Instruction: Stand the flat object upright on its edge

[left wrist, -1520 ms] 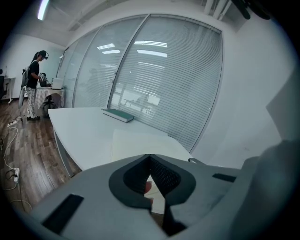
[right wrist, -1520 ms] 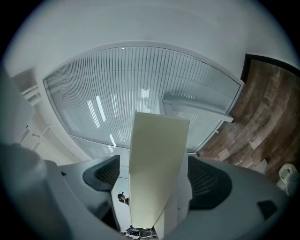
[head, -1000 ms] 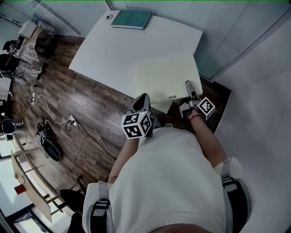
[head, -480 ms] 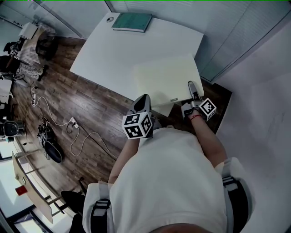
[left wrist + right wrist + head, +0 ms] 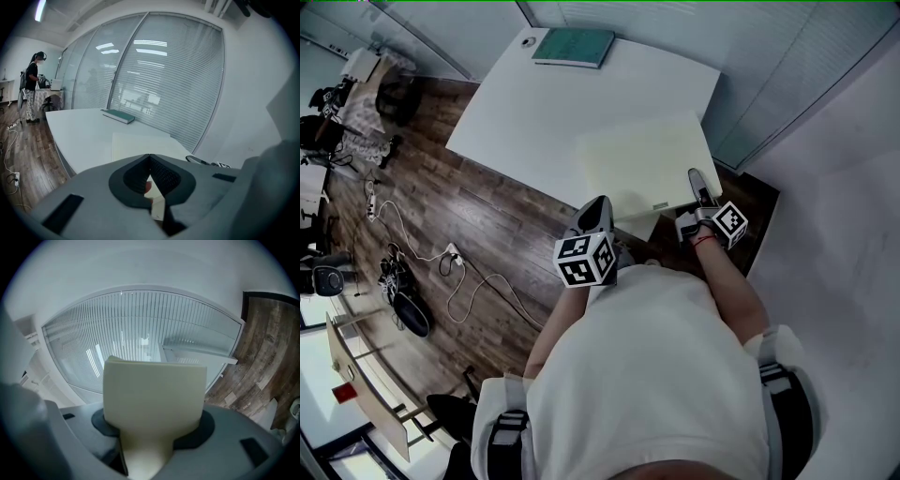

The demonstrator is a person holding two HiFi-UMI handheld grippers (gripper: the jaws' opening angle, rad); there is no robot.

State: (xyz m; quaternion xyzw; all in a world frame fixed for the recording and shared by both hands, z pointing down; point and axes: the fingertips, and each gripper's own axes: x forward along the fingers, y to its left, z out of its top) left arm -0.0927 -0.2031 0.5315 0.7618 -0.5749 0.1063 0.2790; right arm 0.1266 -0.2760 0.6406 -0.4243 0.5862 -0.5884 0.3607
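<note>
A flat cream board (image 5: 642, 159) lies on the white table (image 5: 534, 103), its near end sticking out past the table's edge. My right gripper (image 5: 692, 174) is at the board's near right side. Its jaws have just been closing with the board (image 5: 154, 394) between them, and they now press on its edge. My left gripper (image 5: 598, 202) sits at the board's near left edge. In the left gripper view its jaws (image 5: 150, 157) meet tip to tip, the board (image 5: 140, 143) lies flat just beyond them, and nothing shows between the tips.
A green book (image 5: 573, 43) lies at the table's far end, beside a small round fitting (image 5: 525, 35). Glass walls with blinds close off the far and right sides. Cables (image 5: 450, 272) trail over the wooden floor at left. A person (image 5: 33, 84) stands far off.
</note>
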